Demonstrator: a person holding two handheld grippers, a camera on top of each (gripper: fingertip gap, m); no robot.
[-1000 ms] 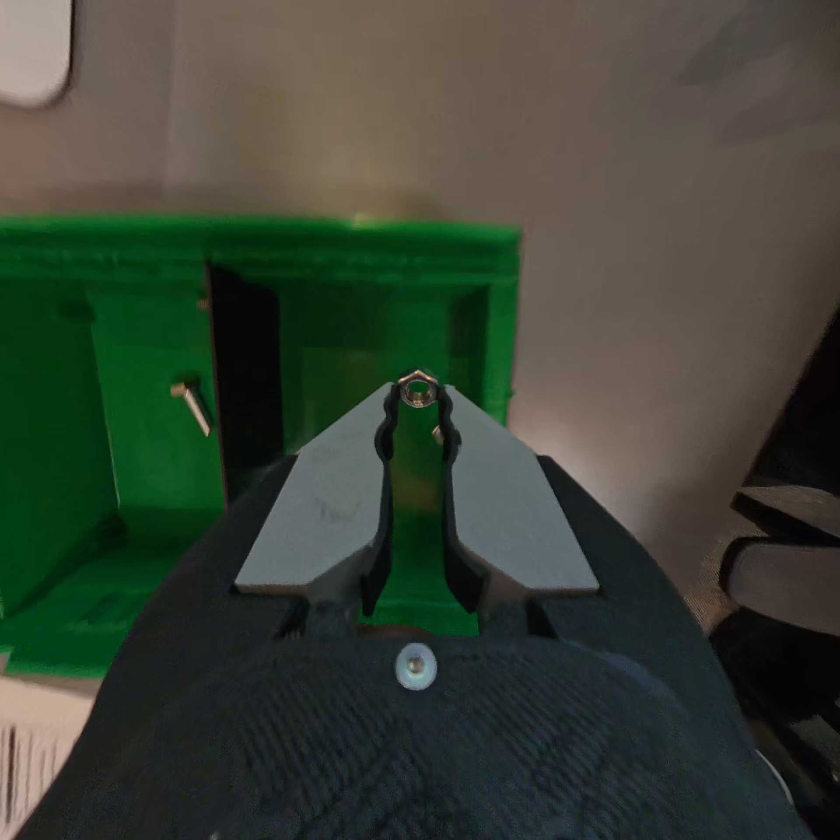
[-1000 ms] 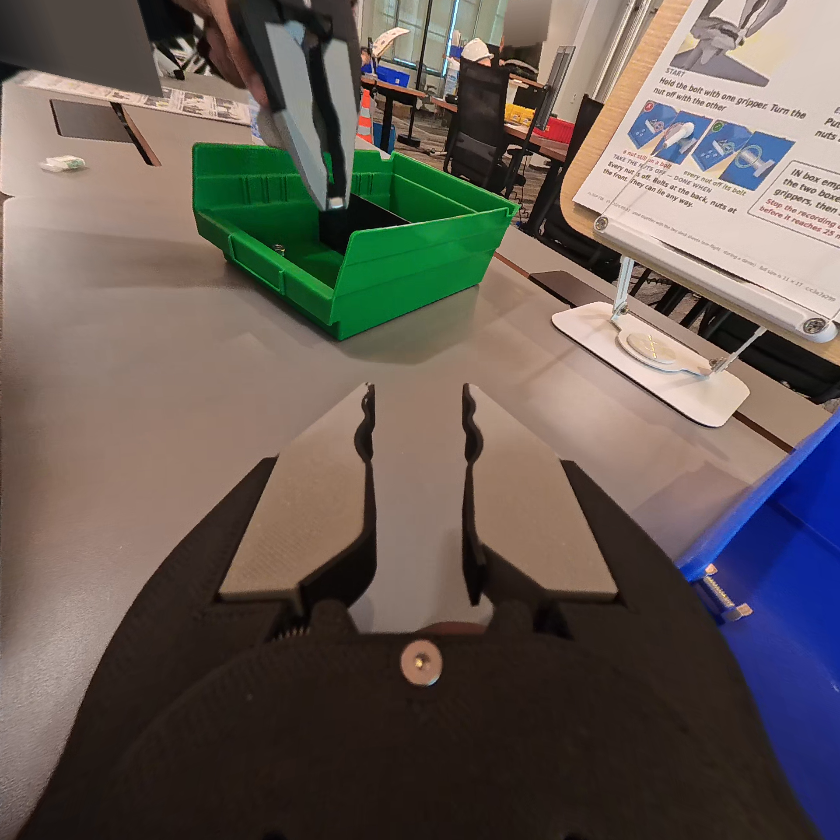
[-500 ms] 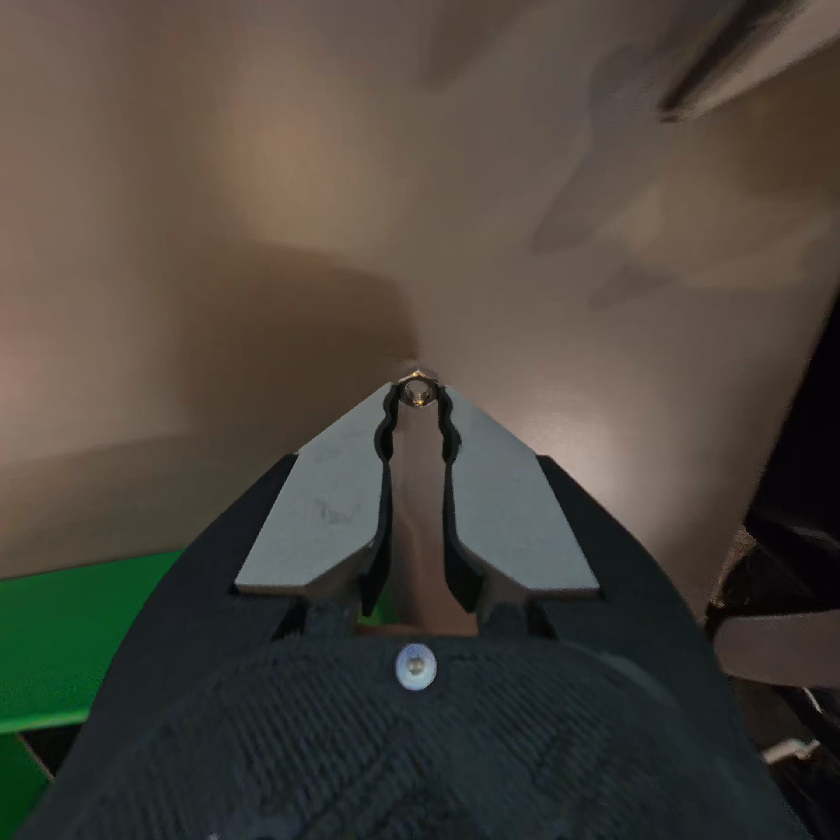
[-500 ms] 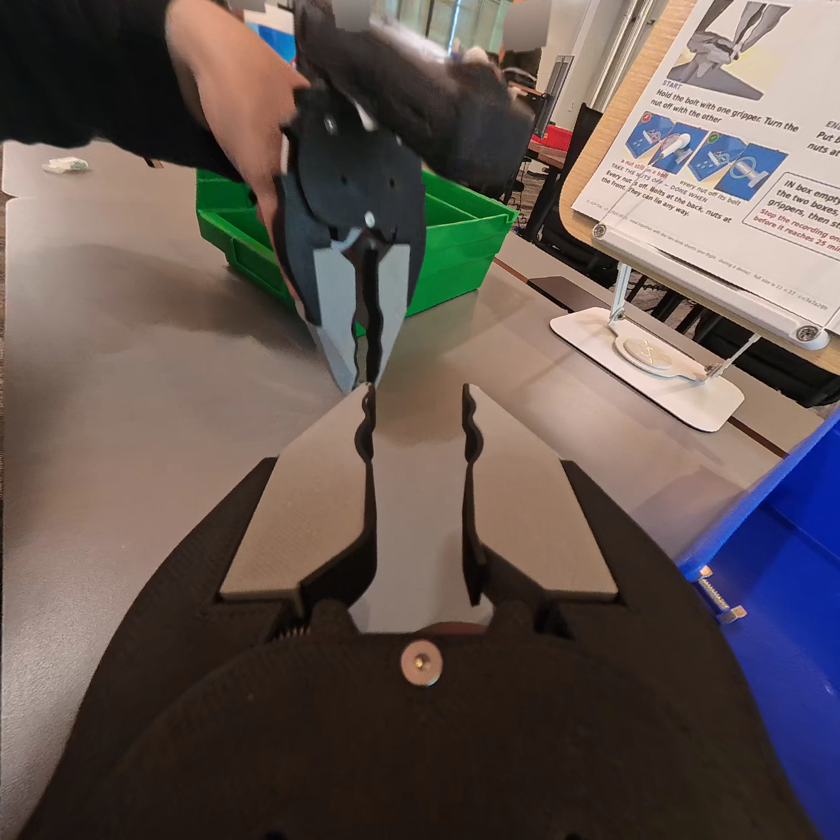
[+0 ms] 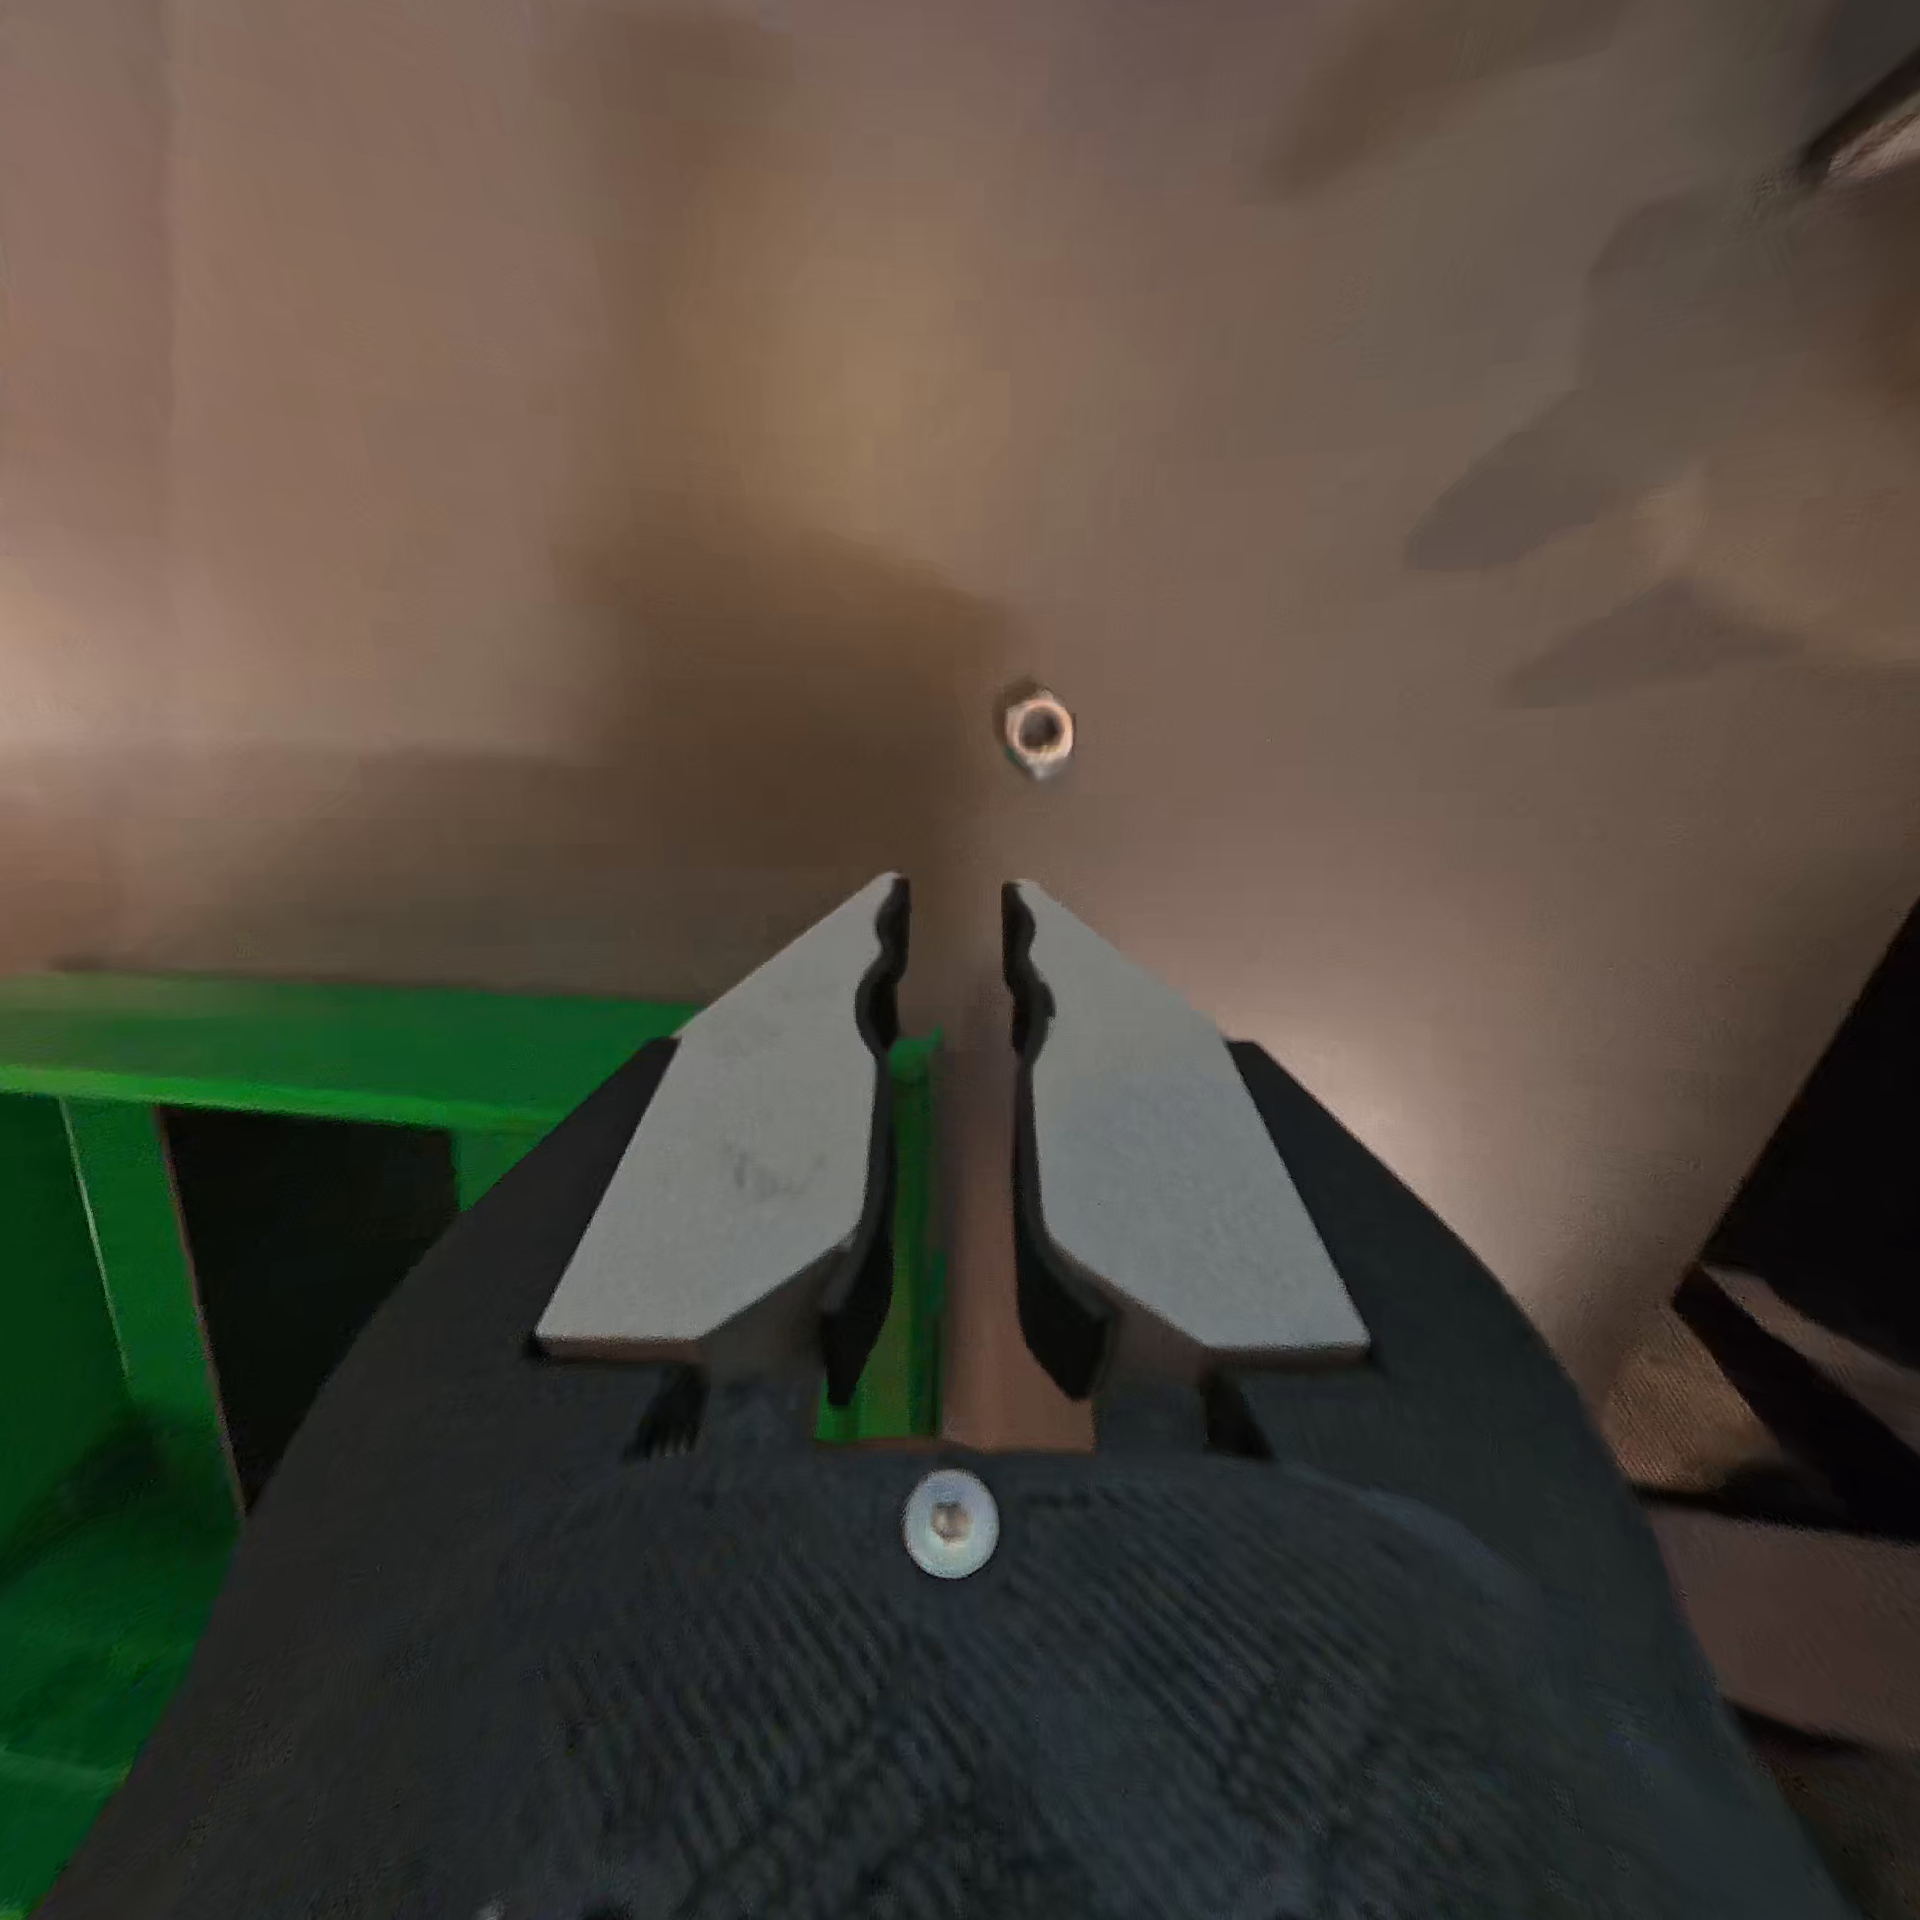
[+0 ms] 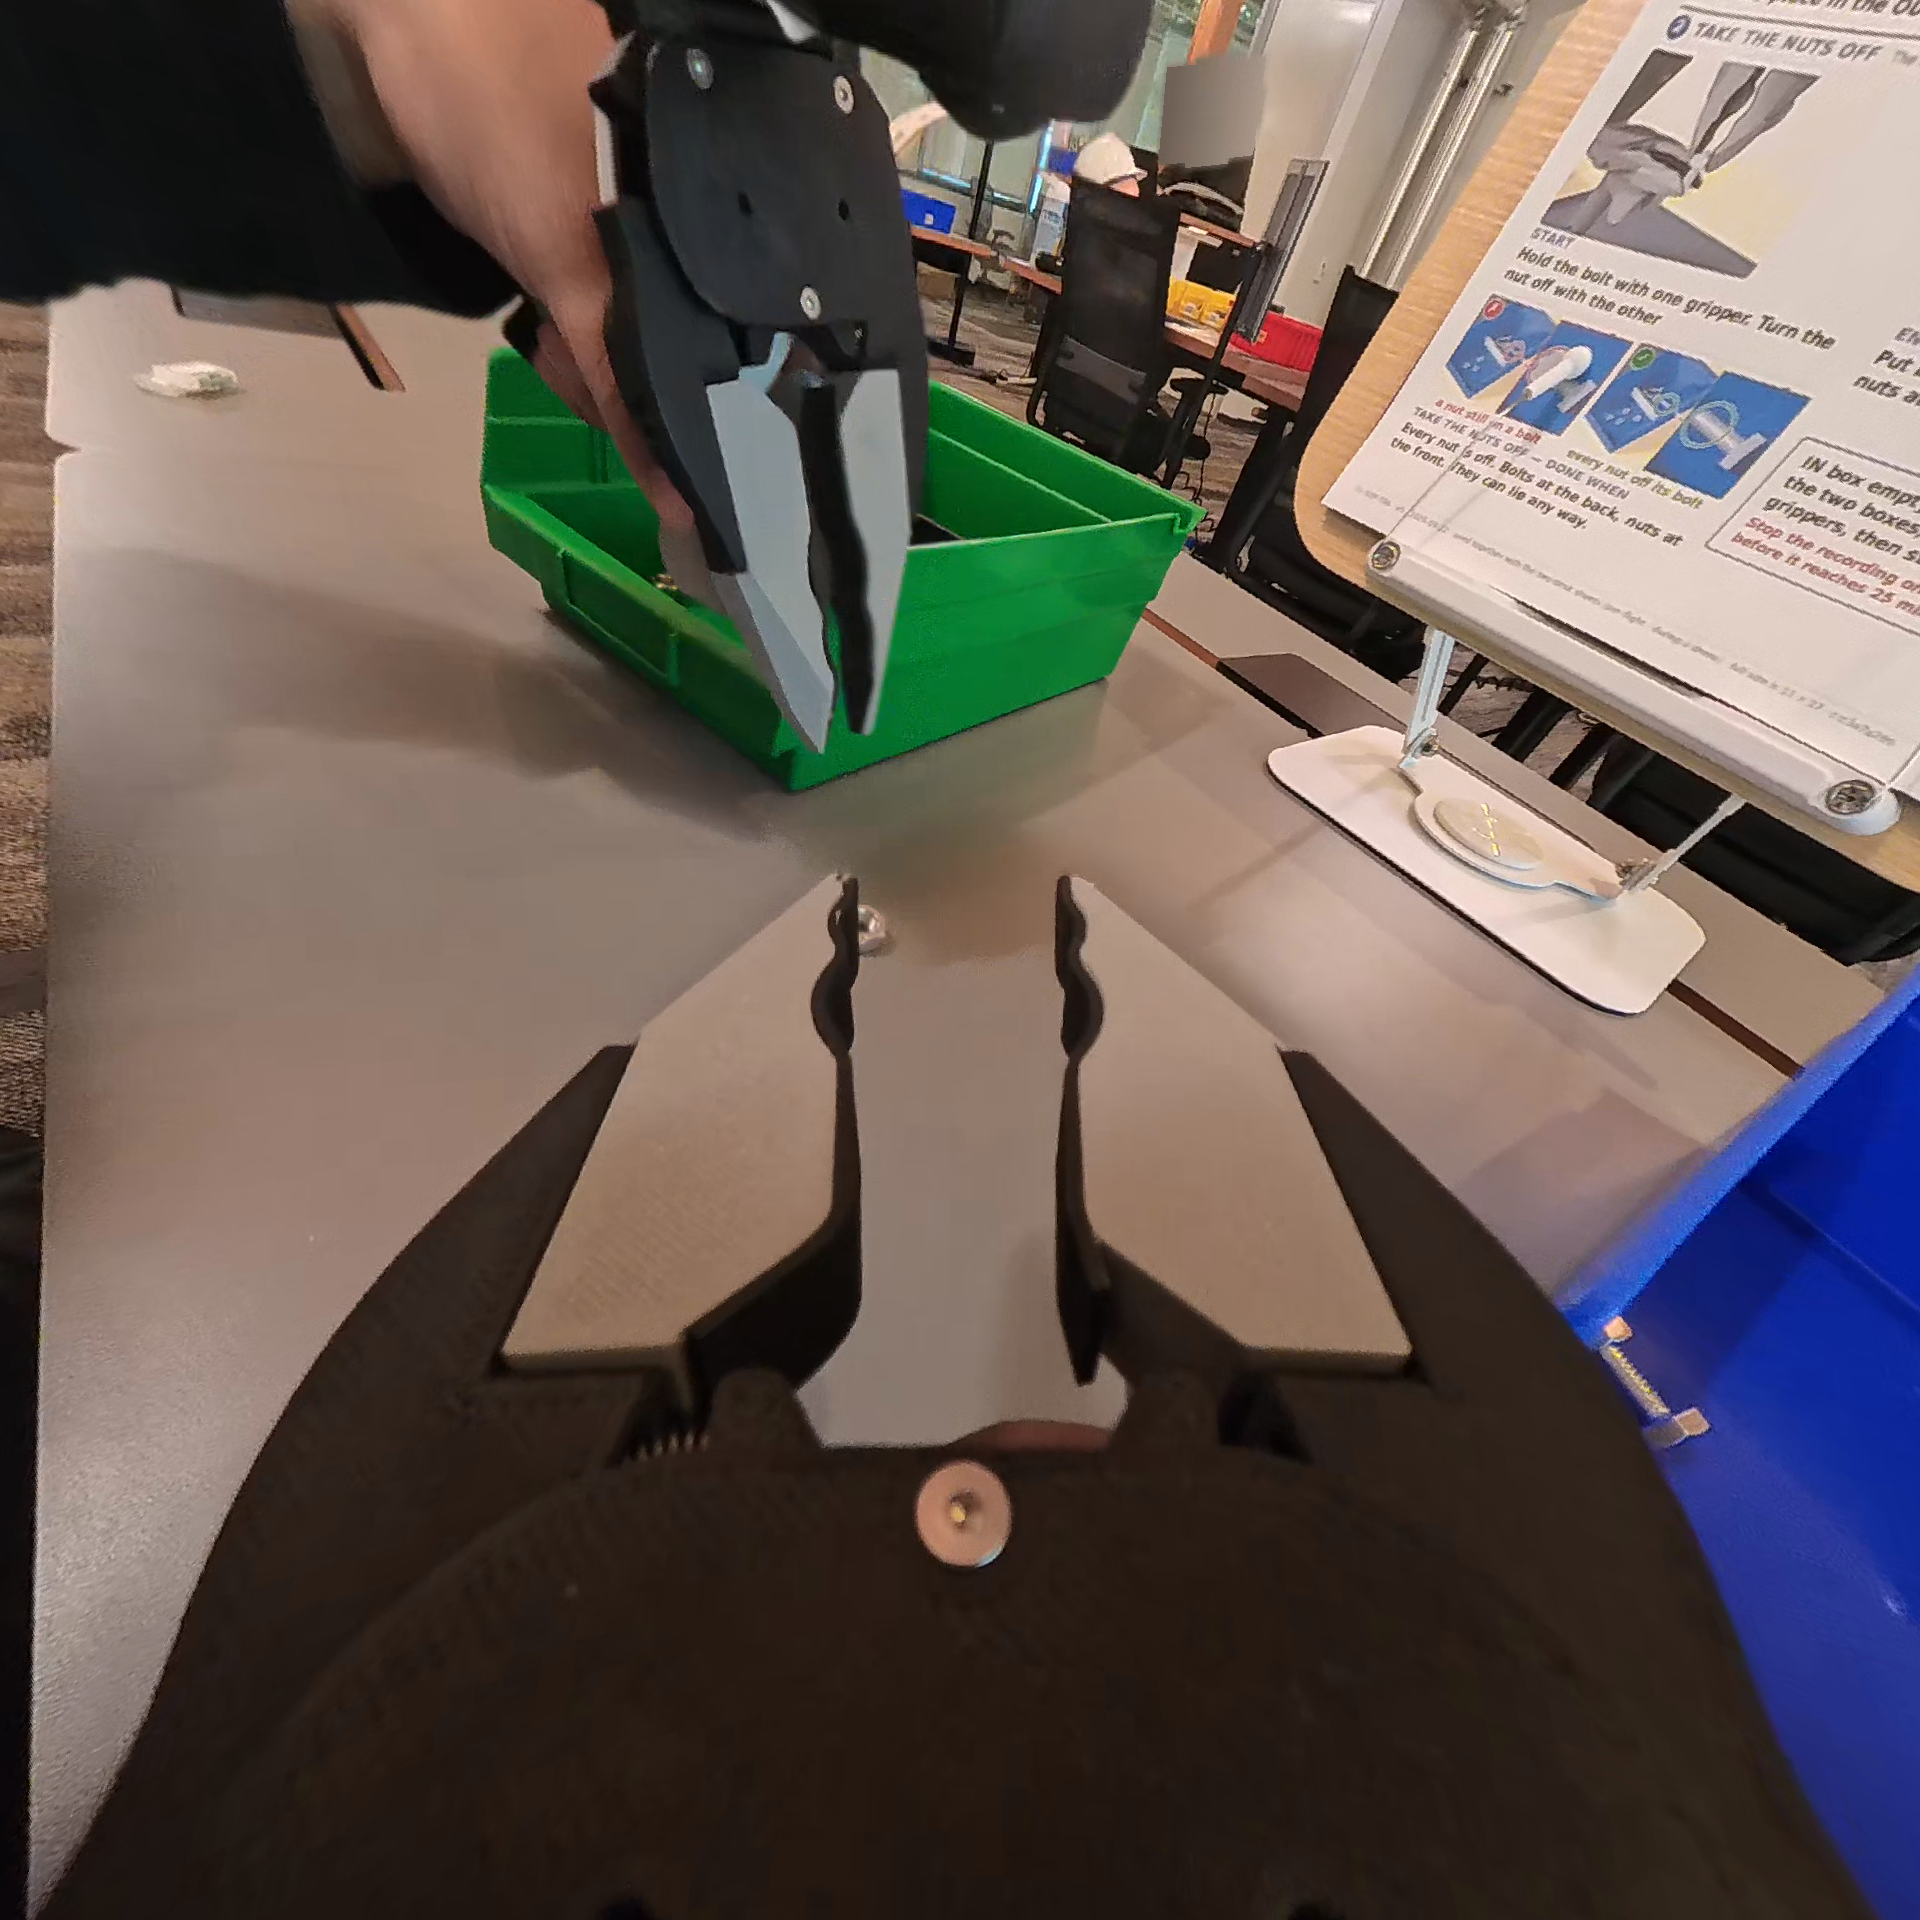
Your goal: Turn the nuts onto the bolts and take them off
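Note:
A small silver nut [image 5: 1037, 730] lies on the grey table, just ahead of my left gripper [image 5: 954, 891], which is open and empty above it. In the right wrist view the same nut [image 6: 871, 928] lies on the table beside my right gripper's left fingertip. My right gripper [image 6: 953, 896] is open and empty, low over the table. The left gripper [image 6: 840, 717] shows there too, held in a hand, pointing down above the nut. A bolt [image 6: 1647, 1387] lies in the blue bin [image 6: 1787, 1351] at the right.
A green divided bin [image 6: 997, 623] stands on the table behind the left gripper; it also shows at the lower left of the left wrist view [image 5: 260, 1049]. A white stand [image 6: 1496, 852] holding an instruction board is at the right. A small white scrap [image 6: 187, 379] lies far left.
My left gripper carried the nut out of the green bin to the table, opened and let it go. The nut now lies on the table. My right gripper stayed open.

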